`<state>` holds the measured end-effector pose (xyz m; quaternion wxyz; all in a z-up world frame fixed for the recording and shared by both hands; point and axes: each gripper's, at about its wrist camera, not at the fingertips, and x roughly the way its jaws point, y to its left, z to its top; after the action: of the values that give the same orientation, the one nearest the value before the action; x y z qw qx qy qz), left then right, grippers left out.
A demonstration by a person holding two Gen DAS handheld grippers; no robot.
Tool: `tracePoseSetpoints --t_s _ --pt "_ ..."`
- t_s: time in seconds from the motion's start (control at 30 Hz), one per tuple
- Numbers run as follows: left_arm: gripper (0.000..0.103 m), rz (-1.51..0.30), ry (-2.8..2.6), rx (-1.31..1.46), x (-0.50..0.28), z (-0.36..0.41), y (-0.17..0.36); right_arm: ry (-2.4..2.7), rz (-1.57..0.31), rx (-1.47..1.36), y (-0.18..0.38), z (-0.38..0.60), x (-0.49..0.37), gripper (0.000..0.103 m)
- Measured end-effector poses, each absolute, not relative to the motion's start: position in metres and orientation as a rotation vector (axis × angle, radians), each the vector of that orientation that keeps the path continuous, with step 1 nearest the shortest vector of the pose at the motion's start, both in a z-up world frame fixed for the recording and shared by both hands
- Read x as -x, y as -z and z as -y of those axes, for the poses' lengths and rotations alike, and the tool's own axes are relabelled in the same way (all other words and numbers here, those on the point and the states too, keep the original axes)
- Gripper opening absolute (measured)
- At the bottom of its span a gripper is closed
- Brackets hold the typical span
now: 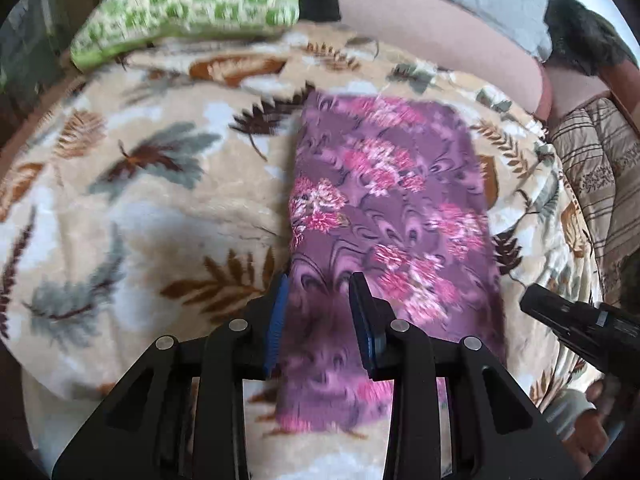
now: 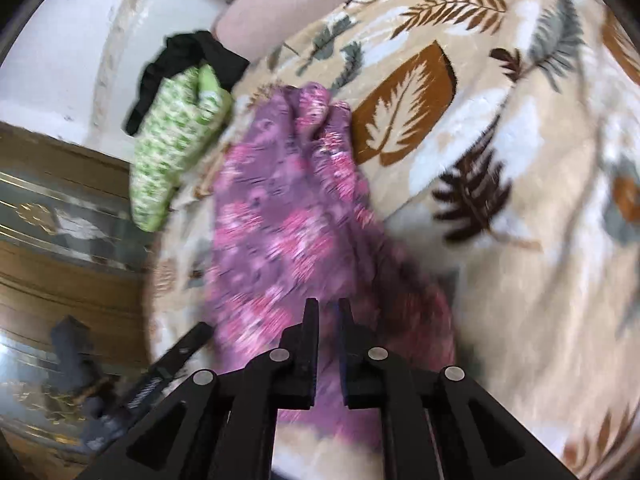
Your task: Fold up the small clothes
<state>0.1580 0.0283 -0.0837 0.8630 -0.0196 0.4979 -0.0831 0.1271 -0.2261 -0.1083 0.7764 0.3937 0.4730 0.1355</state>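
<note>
A purple cloth with pink flowers [image 1: 384, 200] lies as a long folded strip on the leaf-print blanket [image 1: 140, 216]. My left gripper [image 1: 320, 300] hovers over its near end with its jaws partly apart. Dark, blurred cloth fills the gap, and I cannot tell if the blue pads [image 1: 278, 320] press on it. In the right wrist view the same purple cloth [image 2: 288, 220] runs away from my right gripper [image 2: 329, 320]. Its jaws stand a narrow gap apart over the cloth's near end. The right gripper [image 1: 576, 324] also shows beside the cloth's right edge, and the left gripper's finger [image 2: 180, 354] at its left edge.
A green-and-white patterned garment [image 1: 192, 8] lies at the blanket's far edge, with a black cloth [image 2: 188, 60] behind it. A pink cushion [image 1: 432, 28] and a striped fabric [image 1: 600, 184] border the blanket. Patterned floor [image 2: 60, 220] shows beyond the bed's edge.
</note>
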Motion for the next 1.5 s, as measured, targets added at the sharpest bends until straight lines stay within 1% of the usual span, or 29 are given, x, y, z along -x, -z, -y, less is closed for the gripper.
tracePoseSetpoints --t_s 0.03,0.07,0.1,0.13,0.17,0.2,0.23,0.33,0.47,0.57,0.63,0.77,0.9,1.0,1.2,1.33,1.5 --pt "0.031 -1.016 0.153 0.018 -0.150 -0.029 0.075 -0.297 -1.006 -0.834 0.099 0.225 -0.118 0.028" --pt "0.032 -0.994 0.136 -0.003 -0.143 -0.029 0.067 -0.285 -0.966 -0.814 0.088 0.226 -0.104 0.051" --pt "0.040 -0.976 0.130 -0.020 -0.137 -0.030 0.061 -0.272 -0.936 -0.813 0.082 0.226 -0.095 0.075" --pt "0.046 -0.946 0.117 -0.046 -0.131 -0.031 0.053 -0.258 -0.880 -0.809 0.074 0.226 -0.083 0.083" --pt "0.064 -0.923 0.094 -0.063 -0.126 -0.032 0.048 -0.252 -0.862 -0.791 0.070 0.223 -0.077 0.086" --pt "0.077 -0.905 0.071 -0.065 -0.121 -0.034 0.045 -0.236 -0.867 -0.771 0.067 0.221 -0.073 0.086" --pt "0.078 -0.889 0.061 -0.062 -0.114 -0.036 0.042 -0.210 -0.865 -0.766 0.063 0.218 -0.065 0.086" --pt "0.078 -0.869 0.044 -0.115 -0.096 -0.033 0.032 -0.191 -0.805 -0.727 0.046 0.212 -0.046 0.086" --pt "0.078 -0.841 0.056 -0.042 -0.079 -0.029 0.013 -0.120 -0.748 -0.594 0.014 0.207 -0.016 0.086" --pt "0.078 -0.844 0.080 -0.071 -0.069 -0.022 0.007 -0.114 -0.751 -0.470 -0.007 0.195 -0.007 0.086" --pt "0.078 -0.849 0.074 -0.098 -0.060 -0.020 0.005 -0.090 -0.767 -0.450 -0.012 0.192 -0.002 0.086" --pt "0.078 -0.845 0.114 -0.046 -0.040 -0.028 -0.009 -0.028 -0.774 -0.372 -0.015 0.181 0.007 0.086" --pt "0.078 -0.847 0.101 -0.043 -0.026 -0.035 -0.021 -0.021 -0.808 -0.396 -0.013 0.175 0.021 0.086" --pt "0.078 -0.850 0.120 -0.089 -0.019 -0.035 -0.031 0.006 -0.789 -0.354 -0.020 0.167 0.034 0.086" --pt "0.078 -0.741 0.113 -0.131 0.007 -0.034 -0.056 0.010 -0.777 -0.363 -0.035 0.166 0.048 0.086" --pt "0.078 -0.691 0.118 -0.179 0.014 -0.026 -0.057 0.017 -0.764 -0.373 -0.040 0.169 0.051 0.086" --pt "0.078 -0.719 0.101 -0.157 0.009 -0.031 -0.052 0.031 -0.783 -0.370 -0.037 0.169 0.049 0.086"
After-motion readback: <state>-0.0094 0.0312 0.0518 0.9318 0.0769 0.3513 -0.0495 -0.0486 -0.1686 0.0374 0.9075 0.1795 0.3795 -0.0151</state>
